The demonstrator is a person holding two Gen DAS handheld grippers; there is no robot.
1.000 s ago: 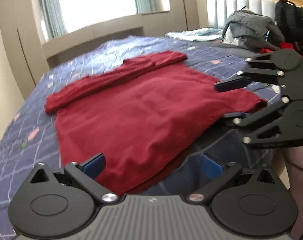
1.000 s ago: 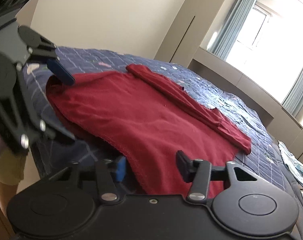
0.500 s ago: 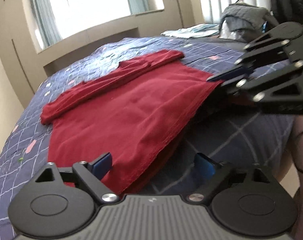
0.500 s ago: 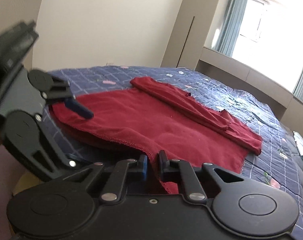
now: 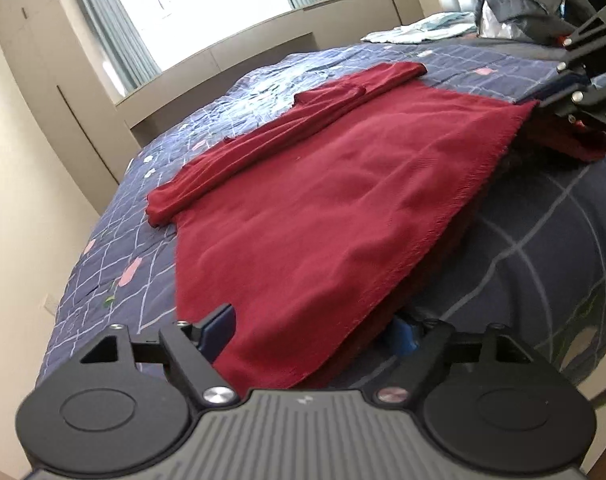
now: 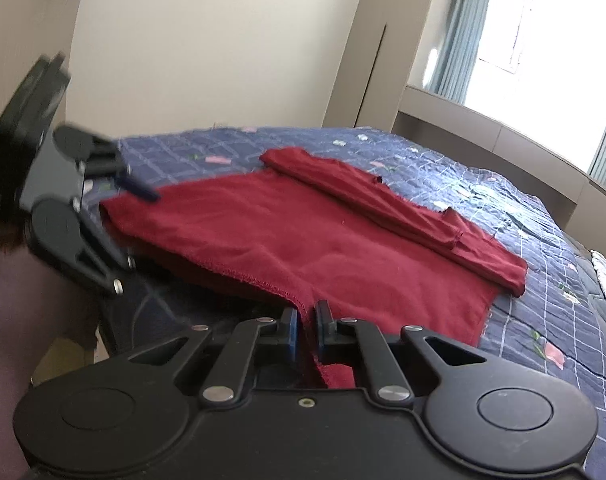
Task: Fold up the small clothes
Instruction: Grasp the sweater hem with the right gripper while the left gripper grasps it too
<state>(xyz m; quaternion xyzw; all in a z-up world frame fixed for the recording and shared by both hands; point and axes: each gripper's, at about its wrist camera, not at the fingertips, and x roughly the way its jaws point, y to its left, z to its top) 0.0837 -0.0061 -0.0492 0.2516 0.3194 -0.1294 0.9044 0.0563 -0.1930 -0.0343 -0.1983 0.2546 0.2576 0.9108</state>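
Red garment [image 5: 323, 208] flat on quilted bed [image 5: 543, 248], hem along near edge, right gripper [image 6: 305, 326] pinched on one hem corner, left gripper [image 5: 315, 330] just closing yet apart, astride opposite corner, long axis running between both.

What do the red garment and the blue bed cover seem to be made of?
Red garment: likely soft knit fabric, matte; fine ribbed texture, stitched hem, limp drape. Bed cover: probably quilted cotton-like cloth, slightly sheeny; stitched grid lines, padded look.
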